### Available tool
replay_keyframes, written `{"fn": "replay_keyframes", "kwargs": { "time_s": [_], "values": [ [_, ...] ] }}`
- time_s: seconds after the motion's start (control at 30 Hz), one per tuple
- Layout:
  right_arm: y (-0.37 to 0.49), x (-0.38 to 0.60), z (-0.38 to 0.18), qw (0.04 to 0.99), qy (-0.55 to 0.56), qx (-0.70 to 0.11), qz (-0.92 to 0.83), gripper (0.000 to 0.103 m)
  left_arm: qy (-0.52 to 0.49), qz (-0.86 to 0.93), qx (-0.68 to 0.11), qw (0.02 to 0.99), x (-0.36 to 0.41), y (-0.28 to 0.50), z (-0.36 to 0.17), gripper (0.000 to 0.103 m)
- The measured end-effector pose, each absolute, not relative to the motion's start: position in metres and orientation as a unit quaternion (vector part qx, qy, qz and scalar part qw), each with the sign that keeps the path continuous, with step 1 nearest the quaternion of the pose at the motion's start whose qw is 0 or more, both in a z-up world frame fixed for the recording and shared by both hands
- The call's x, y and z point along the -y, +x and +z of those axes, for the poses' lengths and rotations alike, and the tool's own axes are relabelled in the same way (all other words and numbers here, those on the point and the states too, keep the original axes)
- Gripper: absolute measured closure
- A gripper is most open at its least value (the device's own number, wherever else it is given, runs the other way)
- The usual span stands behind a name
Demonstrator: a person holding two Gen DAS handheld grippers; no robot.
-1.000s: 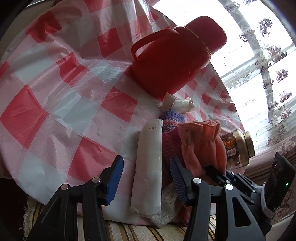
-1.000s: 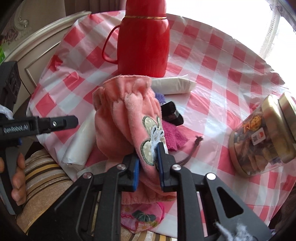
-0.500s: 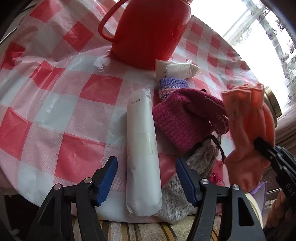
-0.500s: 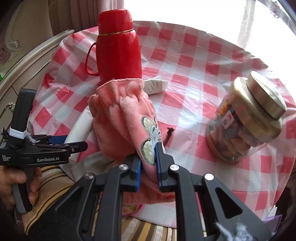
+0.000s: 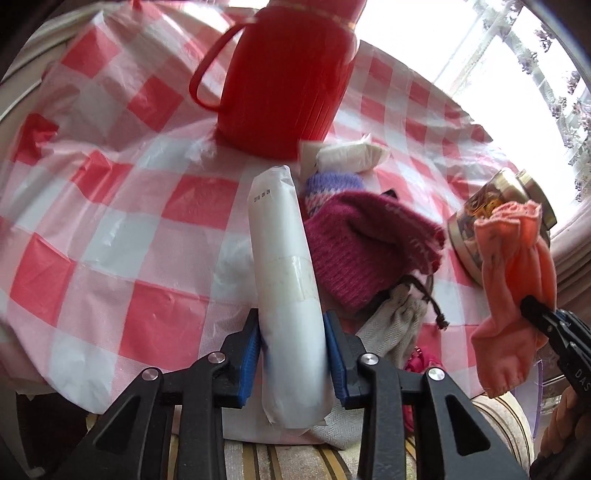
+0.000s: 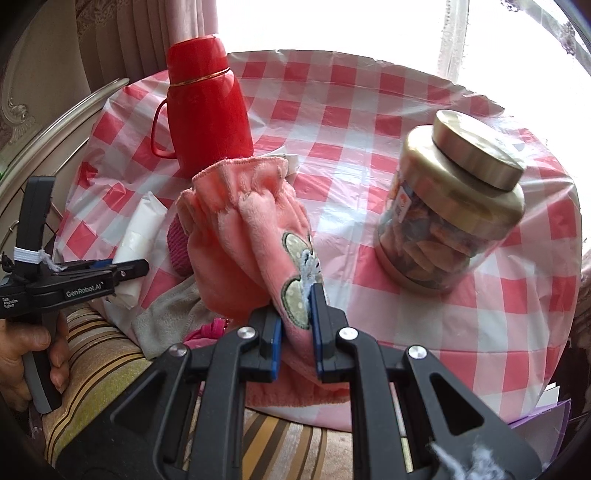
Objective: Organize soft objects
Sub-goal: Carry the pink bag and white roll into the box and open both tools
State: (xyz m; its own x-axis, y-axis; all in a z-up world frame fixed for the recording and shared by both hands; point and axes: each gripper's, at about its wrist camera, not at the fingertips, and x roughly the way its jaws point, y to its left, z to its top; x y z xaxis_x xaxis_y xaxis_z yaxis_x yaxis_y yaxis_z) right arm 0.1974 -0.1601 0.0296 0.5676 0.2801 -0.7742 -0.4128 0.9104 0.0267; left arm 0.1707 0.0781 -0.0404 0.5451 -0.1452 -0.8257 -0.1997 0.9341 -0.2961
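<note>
White roll (image 5: 290, 295), lying at lower centre, is being squeezed as the left gripper (image 5: 291, 354) is closing; it risks slipping out. Right gripper (image 6: 297, 328) is pinching the pink pouch (image 6: 243, 236).

Bright window (image 6: 332, 22), beige curtain (image 6: 147, 37)

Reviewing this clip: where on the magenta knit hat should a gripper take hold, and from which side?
Grip the magenta knit hat at its loose ribbed edge, on the side toward the glass jar, coming down from above. That edge is free and bunched, likely easy to pinch; the other side lies against the white roll, where the left gripper is closing.
</note>
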Motion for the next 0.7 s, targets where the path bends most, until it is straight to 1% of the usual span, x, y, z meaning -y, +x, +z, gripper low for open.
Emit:
{"fn": "replay_keyframes", "kwargs": {
  "time_s": [0.23,0.43,0.7],
  "values": [
    [0.186,0.194,0.039,0.890,-0.053,-0.415,0.180,0.087,-0.191,-0.006,-0.433,0.881,-0.062,0.155,-0.007,0.069],
    [0.173,0.229,0.044,0.896,-0.032,-0.413,0.156,0.087,-0.186,-0.064,-0.437,0.878,-0.016,0.155,0.007,0.069],
    [0.155,0.282,0.051,0.906,-0.006,-0.406,0.123,0.087,-0.144,-0.104,-0.444,0.878,0.044,0.153,0.020,0.069]
  ]
}}
